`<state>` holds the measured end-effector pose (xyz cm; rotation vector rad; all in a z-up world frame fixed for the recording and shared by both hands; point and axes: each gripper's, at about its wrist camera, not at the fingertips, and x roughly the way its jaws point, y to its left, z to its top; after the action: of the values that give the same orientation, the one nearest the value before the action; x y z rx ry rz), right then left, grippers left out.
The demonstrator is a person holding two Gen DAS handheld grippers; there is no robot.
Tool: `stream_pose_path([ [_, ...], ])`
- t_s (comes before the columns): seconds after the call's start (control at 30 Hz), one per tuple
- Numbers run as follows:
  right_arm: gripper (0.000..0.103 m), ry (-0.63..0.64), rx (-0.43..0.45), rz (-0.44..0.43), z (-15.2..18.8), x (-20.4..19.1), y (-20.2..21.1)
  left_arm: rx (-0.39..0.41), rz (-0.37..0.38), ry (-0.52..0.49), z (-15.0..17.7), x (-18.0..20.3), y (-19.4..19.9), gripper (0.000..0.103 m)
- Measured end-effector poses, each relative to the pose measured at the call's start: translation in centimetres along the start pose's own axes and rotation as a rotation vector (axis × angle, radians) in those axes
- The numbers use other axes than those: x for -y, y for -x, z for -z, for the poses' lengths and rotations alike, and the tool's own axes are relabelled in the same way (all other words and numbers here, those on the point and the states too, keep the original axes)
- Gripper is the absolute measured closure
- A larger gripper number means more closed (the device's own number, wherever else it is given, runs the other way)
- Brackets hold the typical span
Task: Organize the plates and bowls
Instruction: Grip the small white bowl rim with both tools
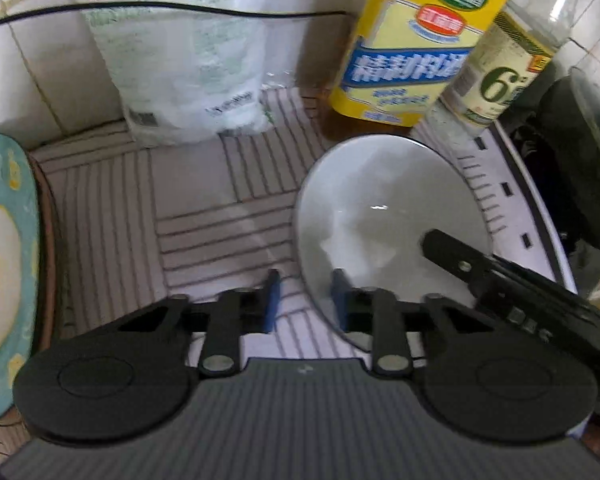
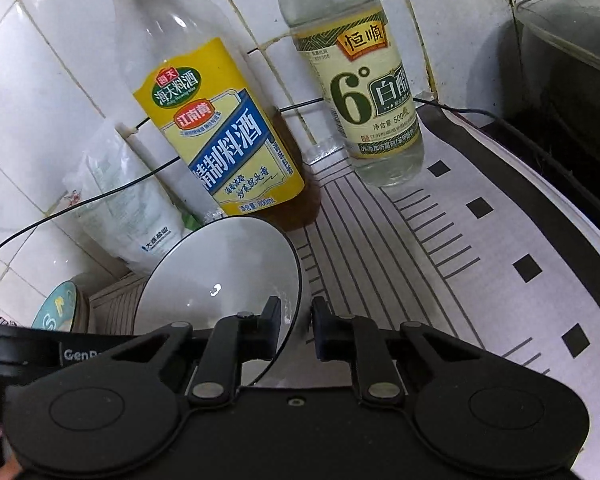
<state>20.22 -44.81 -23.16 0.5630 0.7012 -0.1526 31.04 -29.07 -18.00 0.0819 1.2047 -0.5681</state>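
White ceramic marks the piece in play: the bowl [image 2: 220,280], tilted up on its edge over the striped mat [image 2: 480,240] near the back of the tabletop, just in front of the cooking wine bottle [image 2: 216,136] and the vinegar bottle [image 2: 364,92]. The right gripper [image 2: 296,326] has its jaws straddling the bowl's rim, one finger inside and one outside, narrowly parted; whether the pads actually pinch the rim I cannot tell. The left gripper [image 1: 305,300] is parted with nothing between its fingers, its right finger lying just at the bowl's near rim.

This looks like the carrying step, the likely destination being the teal plate [image 1: 4,264] at the left edge. The next move calls for a firm pinch and a level swing leftward, clear of the bottles. That plate is cut off by the frame, and something brown beneath it is hard to make out. The plastic bag [image 1: 188,60] is blurred.
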Motion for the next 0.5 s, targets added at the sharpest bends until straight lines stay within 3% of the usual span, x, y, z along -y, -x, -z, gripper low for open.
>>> stream_pose_path([
  [0.17, 0.089, -0.001, -0.018, 0.039, -0.1, -0.8, 0.0, -0.01, -0.015, 0.047, 0.5, 0.1, 0.5, 0.088],
  [0.5, 0.089, -0.001, -0.055, 0.027, 0.8, -2.1, 1.6, -0.025, -0.046, 0.024, 2.2, 0.2, 2.9, 0.088],
])
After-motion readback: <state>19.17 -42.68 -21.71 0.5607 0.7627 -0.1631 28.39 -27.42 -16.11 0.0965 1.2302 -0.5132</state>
